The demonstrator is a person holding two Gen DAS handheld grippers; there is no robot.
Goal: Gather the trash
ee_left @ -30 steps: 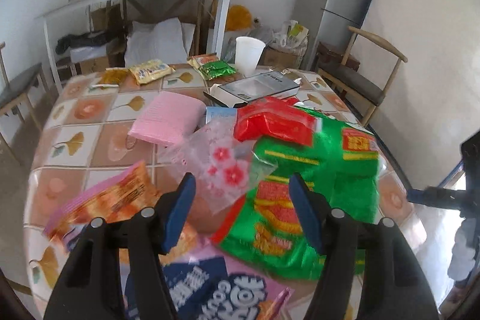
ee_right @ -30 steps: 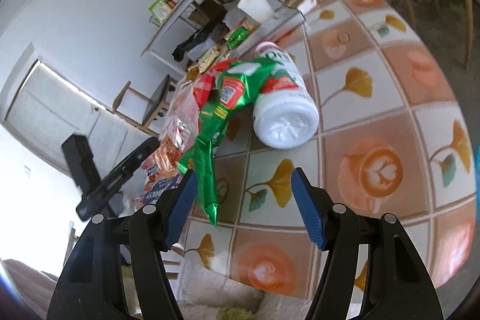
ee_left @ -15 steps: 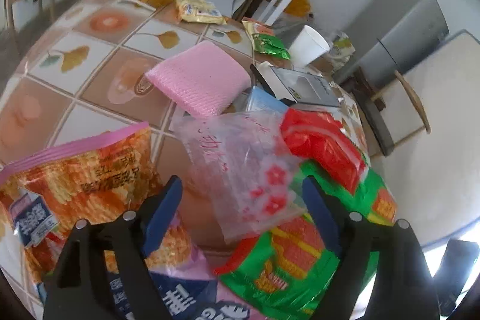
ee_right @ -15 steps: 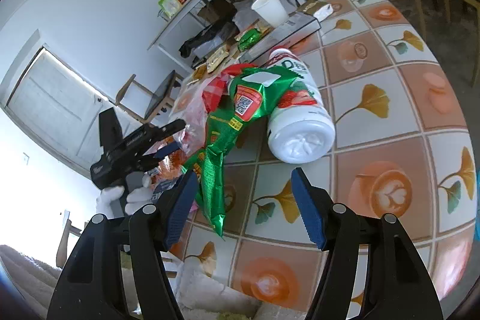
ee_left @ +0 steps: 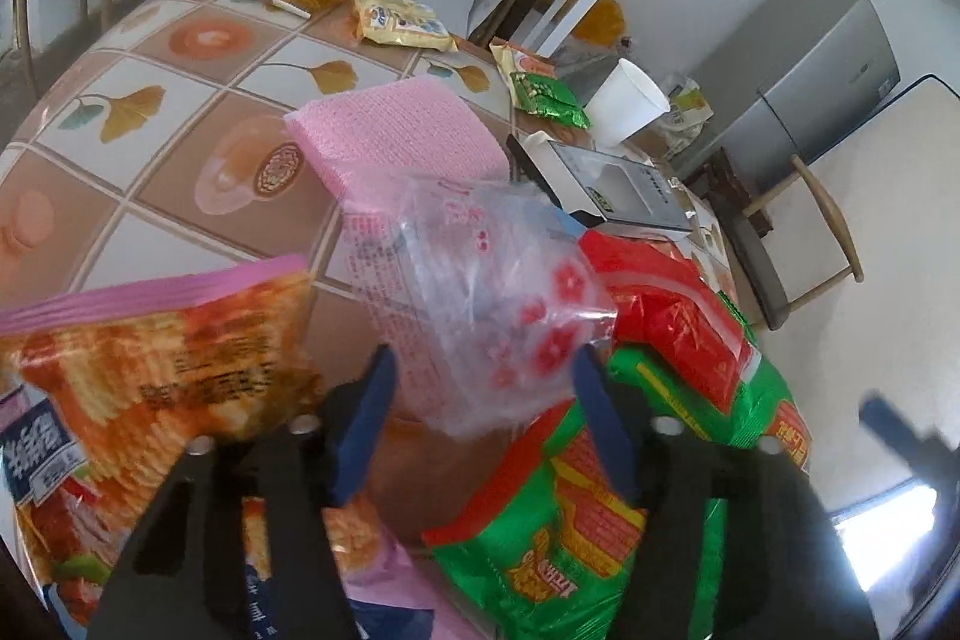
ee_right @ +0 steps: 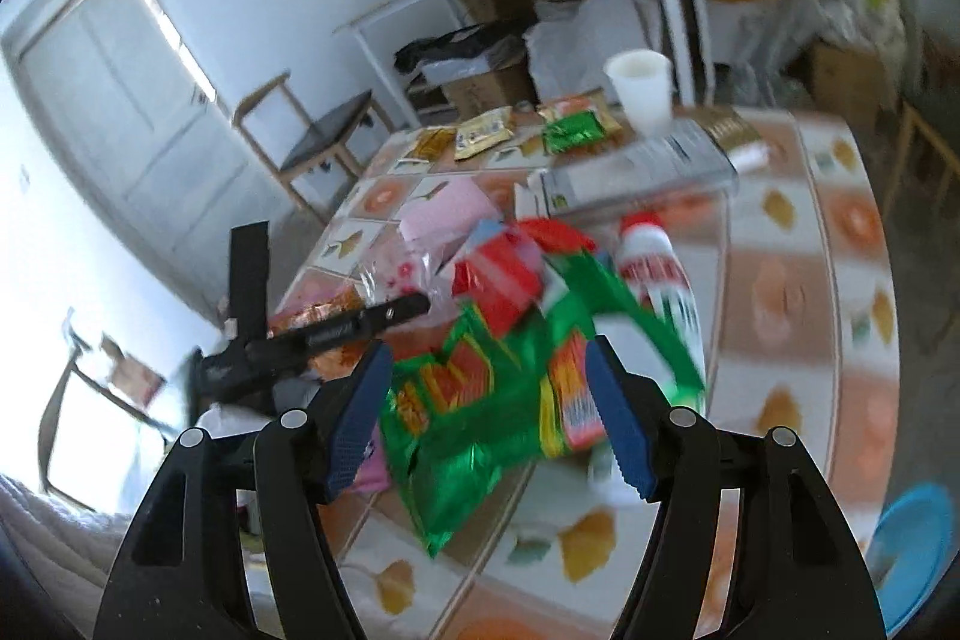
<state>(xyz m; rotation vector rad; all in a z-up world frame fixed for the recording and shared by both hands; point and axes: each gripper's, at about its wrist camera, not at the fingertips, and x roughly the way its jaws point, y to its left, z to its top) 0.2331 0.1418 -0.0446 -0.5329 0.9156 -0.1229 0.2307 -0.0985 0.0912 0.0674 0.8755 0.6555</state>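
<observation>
Tiled in orange and white with leaf prints, your counter (ee_left: 180,112) is strewn with wrappers, and behind it stand a white shelf table, a grey fridge and wooden chairs.

Your left gripper (ee_left: 480,424) points down at a clear plastic bag (ee_left: 480,292) printed with red flowers. Its jaws have just been closing and now stand about half open, with the bag's lower end lying between the blue pads. The right pad sits against the bag's edge, but the left pad looks clear of it, so the bag is bracketed and not clamped. An orange chip bag (ee_left: 150,370) lies just left of the jaws, a green and red snack bag (ee_left: 600,550) just right, with a red packet (ee_left: 672,304) on top of it. A pink cloth (ee_left: 396,136) lies beyond the clear bag, then a flat box (ee_left: 612,184) and a white cup (ee_left: 624,100).

Your right gripper (ee_right: 489,418) hangs above the counter with jaws released and fairly wide. The green and red snack bag (ee_right: 480,400) shows between them in the blurred view, lower down and untouched. A white bottle (ee_right: 660,280) lies on its side beside it.
</observation>
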